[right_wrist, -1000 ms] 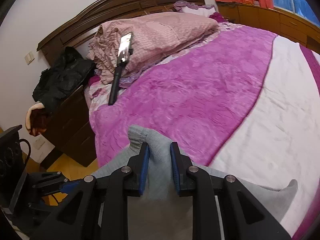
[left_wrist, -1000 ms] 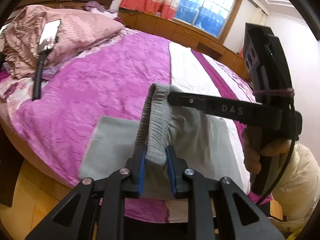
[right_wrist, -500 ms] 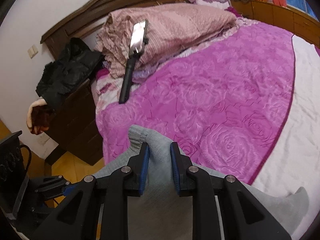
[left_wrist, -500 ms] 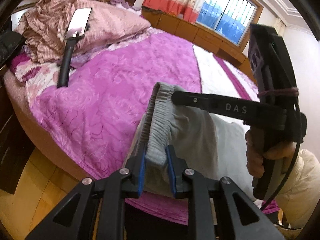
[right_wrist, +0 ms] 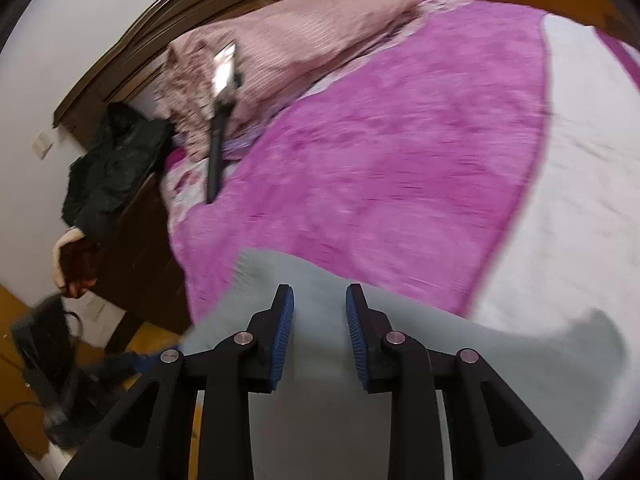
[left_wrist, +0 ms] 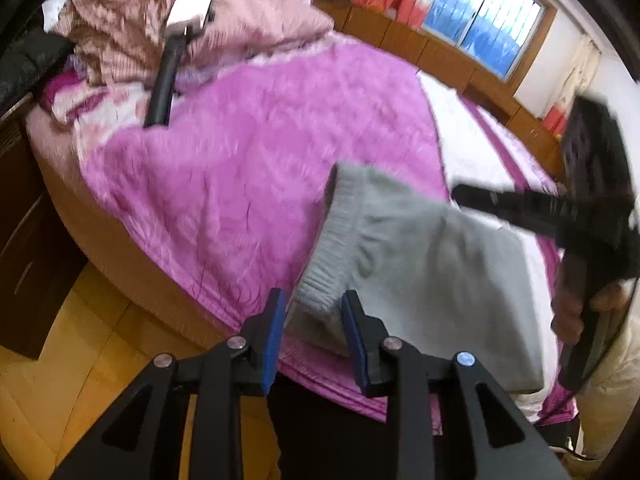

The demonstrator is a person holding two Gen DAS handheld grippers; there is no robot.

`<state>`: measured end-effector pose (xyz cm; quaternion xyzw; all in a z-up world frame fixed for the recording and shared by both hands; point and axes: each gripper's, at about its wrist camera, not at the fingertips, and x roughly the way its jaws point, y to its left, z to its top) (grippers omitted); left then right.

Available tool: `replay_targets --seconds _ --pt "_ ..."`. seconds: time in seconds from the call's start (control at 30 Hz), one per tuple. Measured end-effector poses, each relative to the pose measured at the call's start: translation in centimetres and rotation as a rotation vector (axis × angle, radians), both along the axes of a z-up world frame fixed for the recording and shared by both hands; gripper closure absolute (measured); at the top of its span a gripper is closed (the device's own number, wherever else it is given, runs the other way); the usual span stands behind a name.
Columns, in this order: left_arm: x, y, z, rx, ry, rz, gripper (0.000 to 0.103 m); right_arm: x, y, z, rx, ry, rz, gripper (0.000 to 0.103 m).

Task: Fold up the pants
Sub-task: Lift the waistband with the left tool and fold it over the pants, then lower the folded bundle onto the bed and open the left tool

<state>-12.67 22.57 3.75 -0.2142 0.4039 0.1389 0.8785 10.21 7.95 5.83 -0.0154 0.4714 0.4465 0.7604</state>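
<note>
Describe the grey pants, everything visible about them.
The grey pants look like soft knit jersey with a ribbed elastic waistband. They lie folded near the edge of the bed on the purple-and-white bedspread, waistband rumpled and raised. The left gripper has its jaws parted around the waistband corner; the right gripper has its jaws apart over the fabric. Motion blur hides whether the pads touch.

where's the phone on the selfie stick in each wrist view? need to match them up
Left wrist: phone on selfie stick at upper left, lying on the pink pillow.
Right wrist: same phone and stick at upper left-centre, against that pillow.
Shared landmark: the magenta bedspread, with the grey pants at its near edge.
</note>
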Motion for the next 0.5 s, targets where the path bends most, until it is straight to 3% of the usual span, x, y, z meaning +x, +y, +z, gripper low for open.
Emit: replay_targets --seconds 0.13,0.27,0.37,0.5 --pt "0.3 -0.7 2.5 0.051 -0.041 -0.007 0.072 0.5 -5.4 -0.1 -0.044 -0.021 -0.115 0.083" --pt "3.1 -2.2 4.0 0.075 -0.081 -0.066 0.072 1.5 -9.3 -0.9 -0.049 0.001 -0.223 0.083" --pt "6.6 -3.6 3.7 0.069 -0.092 -0.154 0.072 2.4 -10.6 -1.8 -0.042 0.032 -0.277 0.083" --pt "11.4 -4.5 1.5 0.062 -0.02 -0.204 0.072 2.8 -11.1 -2.8 -0.07 0.015 -0.306 0.083"
